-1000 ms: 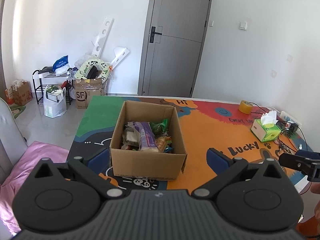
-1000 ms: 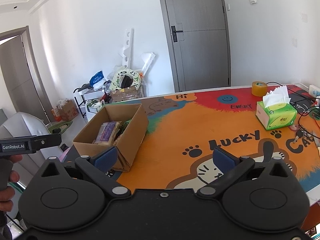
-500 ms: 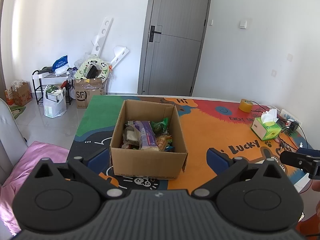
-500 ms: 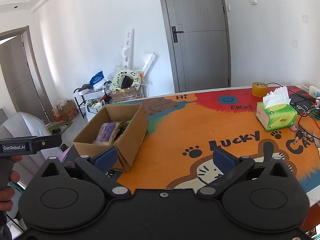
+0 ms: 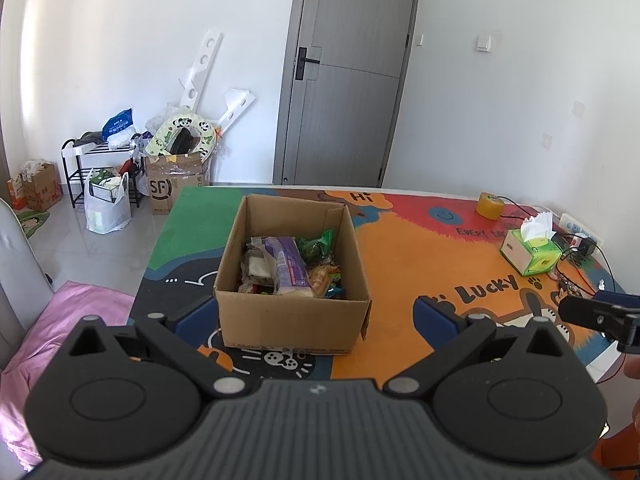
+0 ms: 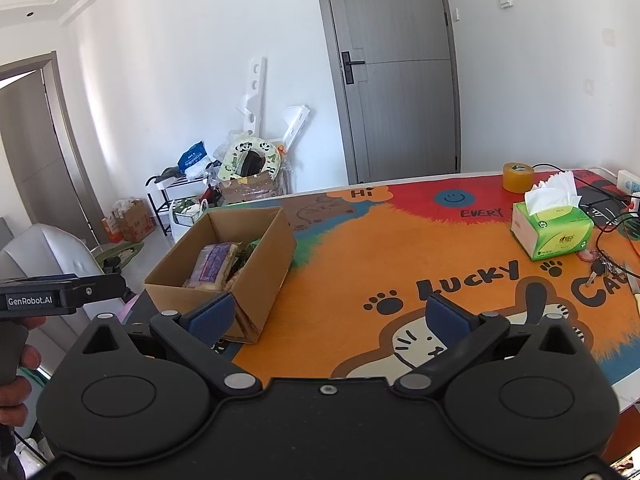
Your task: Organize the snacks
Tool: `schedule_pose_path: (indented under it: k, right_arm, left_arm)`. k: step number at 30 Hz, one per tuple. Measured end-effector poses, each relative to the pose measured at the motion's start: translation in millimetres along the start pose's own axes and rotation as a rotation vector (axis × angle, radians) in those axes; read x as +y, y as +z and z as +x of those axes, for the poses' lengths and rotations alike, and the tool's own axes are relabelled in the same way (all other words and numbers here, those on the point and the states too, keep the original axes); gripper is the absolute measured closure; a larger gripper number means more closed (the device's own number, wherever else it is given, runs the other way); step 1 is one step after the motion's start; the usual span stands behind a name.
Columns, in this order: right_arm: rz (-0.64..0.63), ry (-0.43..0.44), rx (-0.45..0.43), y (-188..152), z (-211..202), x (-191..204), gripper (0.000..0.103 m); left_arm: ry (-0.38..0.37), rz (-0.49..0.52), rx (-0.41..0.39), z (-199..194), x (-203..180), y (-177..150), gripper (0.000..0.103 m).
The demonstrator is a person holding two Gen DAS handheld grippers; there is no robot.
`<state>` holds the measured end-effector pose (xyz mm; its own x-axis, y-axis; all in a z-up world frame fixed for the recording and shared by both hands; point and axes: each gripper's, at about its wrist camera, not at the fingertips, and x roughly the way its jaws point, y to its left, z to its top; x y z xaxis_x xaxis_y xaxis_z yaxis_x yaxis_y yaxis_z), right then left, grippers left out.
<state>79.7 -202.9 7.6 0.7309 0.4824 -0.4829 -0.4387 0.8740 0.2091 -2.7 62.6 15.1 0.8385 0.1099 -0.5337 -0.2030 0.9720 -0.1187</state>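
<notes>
An open cardboard box [image 5: 292,320] stands on the colourful table mat, holding several snack packets, among them a purple-wrapped pack [image 5: 290,268] and a green packet [image 5: 318,242]. The box also shows in the right wrist view [image 6: 256,280] at the left. My left gripper [image 5: 312,316] is open and empty, held back from the table's near edge, its fingers framing the box. My right gripper [image 6: 328,312] is open and empty, above the near edge of the mat, to the right of the box.
A green tissue box [image 6: 552,232], a roll of yellow tape [image 6: 518,176], keys [image 6: 600,270] and cables lie at the mat's right side. A pink cushion [image 5: 60,340] sits left of the table. Floor clutter and a shelf [image 5: 100,168] stand by the far wall.
Both grippers have stayed nearly still, with only a slight drift back from the box. Both stay open.
</notes>
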Motion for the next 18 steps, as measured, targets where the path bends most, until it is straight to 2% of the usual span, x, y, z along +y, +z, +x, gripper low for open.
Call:
schedule_pose_path:
  k: [9,18]
  right_arm:
    - [0.014,-0.009,-0.005,-1.2,-1.8,-4.8,0.0]
    - [0.013,-0.009,-0.004,-0.6,-1.7,-5.7,0.0]
  left_arm:
    - [-0.017,0.026,0.013,2.6,-10.6,-3.7,0.0]
    - [-0.033,0.022,-0.008,-2.1,-11.0,-5.2,0.0]
